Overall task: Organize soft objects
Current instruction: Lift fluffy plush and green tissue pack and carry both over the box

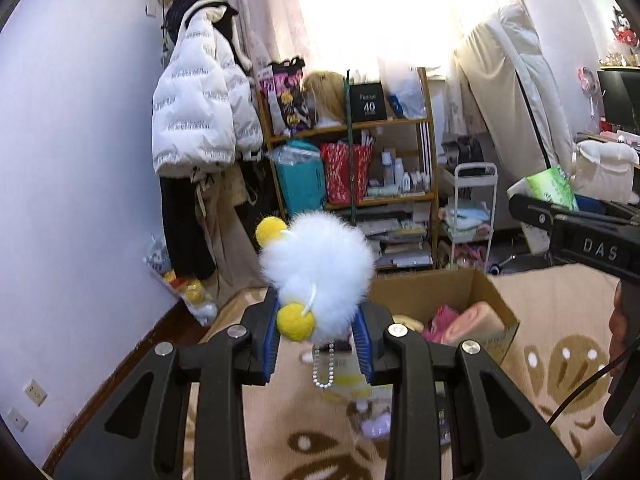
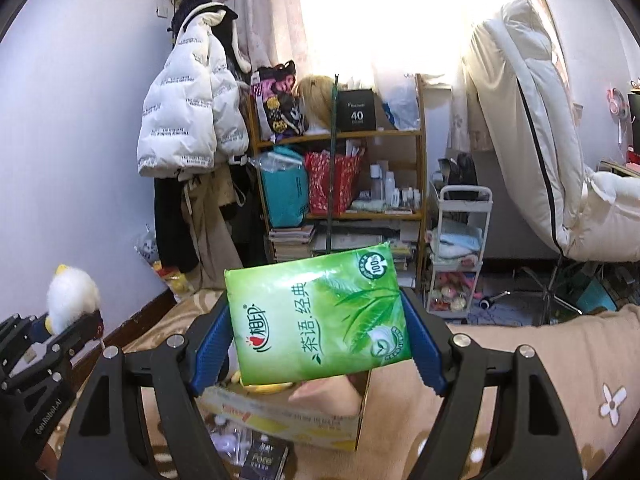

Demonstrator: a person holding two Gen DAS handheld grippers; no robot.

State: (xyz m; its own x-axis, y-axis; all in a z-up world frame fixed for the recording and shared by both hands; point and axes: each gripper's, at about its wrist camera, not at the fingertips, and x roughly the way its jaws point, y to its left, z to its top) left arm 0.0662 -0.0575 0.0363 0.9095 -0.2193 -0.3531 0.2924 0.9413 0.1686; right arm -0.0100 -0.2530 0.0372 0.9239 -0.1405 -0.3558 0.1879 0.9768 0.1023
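1. Soft objects were in both grippers, held above a blanket-covered surface with a cardboard box point(image 1: 452, 292) as the landmark.
2. A white fluffy pom-pom charm point(image 1: 320, 264) with two yellow balls sat clamped between the blue pads of the left gripper point(image 1: 322, 336), whose fingers stood narrow around it; a beaded chain point(image 1: 324, 368) hung from it, and it was held up just left of the box.
3. In the right wrist view, the same charm point(image 2: 72, 294) showed far to the left of the box, poking out of the left gripper point(image 2: 76, 320).
4. A green tissue pack point(image 2: 320, 312) printed with tea leaves was gripped by the right gripper point(image 2: 316, 344); its fingers stood wide, the blue pads pressing on the pack's two short sides.
5. The pack was held directly above the box point(image 2: 288, 416), tilted a little, its right end higher.
6. From the left wrist view, the pack point(image 1: 550, 190) appeared above and to the right of the box, at the tip of the right gripper point(image 1: 524, 204).
7. Inside the box lay pink soft items point(image 1: 468, 322) and a pale round one point(image 1: 408, 324).
8. The beige patterned blanket point(image 1: 560, 320) lay under the box.
9. Behind the box stood a wooden shelf point(image 1: 360, 160) crowded with bags and bottles, and left of that hung a white puffer jacket point(image 1: 196, 112).
10. A small white cart point(image 1: 472, 216) stood behind the box, to the right of the shelf.
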